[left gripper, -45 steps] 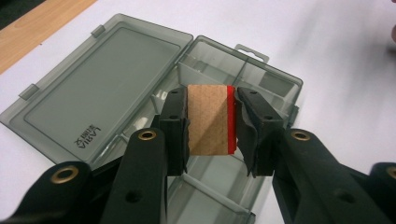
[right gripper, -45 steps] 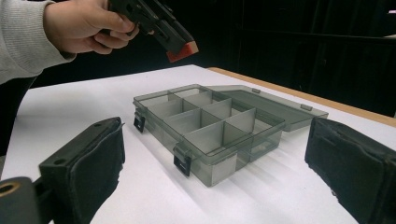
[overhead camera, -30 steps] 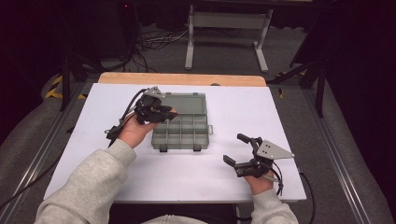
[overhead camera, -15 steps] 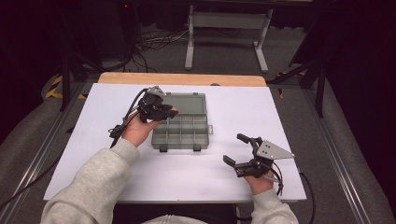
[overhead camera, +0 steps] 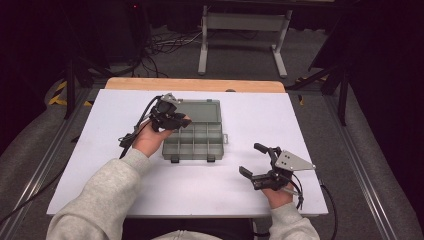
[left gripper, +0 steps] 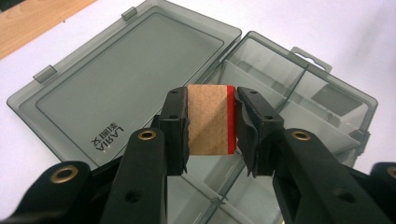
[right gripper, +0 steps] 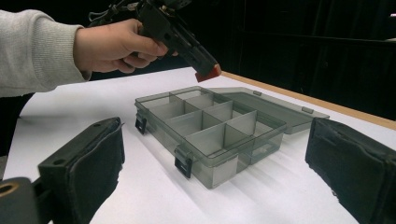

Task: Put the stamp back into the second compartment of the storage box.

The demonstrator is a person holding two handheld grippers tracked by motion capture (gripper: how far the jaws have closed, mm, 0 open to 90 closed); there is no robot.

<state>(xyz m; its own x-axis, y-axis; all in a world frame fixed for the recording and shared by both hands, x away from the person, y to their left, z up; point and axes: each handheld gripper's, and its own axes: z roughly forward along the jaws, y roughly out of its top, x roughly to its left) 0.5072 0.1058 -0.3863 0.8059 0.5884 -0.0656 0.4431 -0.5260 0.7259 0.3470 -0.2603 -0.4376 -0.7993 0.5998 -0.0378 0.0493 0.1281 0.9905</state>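
Note:
A smoky grey plastic organiser box (overhead camera: 194, 141) lies open mid-table, its lid (left gripper: 126, 84) folded flat away from the person and its compartments (right gripper: 210, 123) looking bare. My left gripper (overhead camera: 181, 120) hangs above the box's far-left compartments, shut on a small wooden block with a red edge (left gripper: 210, 119), also seen as a red tip (right gripper: 208, 72) in the right gripper view. My right gripper (overhead camera: 255, 161) rests on the table near the front right, open, its pads (right gripper: 88, 163) wide apart and nothing between them.
The white table top (overhead camera: 310, 125) ends in a wooden strip (overhead camera: 195, 84) at the far edge. Black latches (right gripper: 183, 164) sit on the box's near side. A cable (overhead camera: 131, 135) trails from the left gripper across the table. Dark floor with stands and cables lies beyond.
The left gripper with the block has shifted slightly left and back over the box. The right gripper has stayed still.

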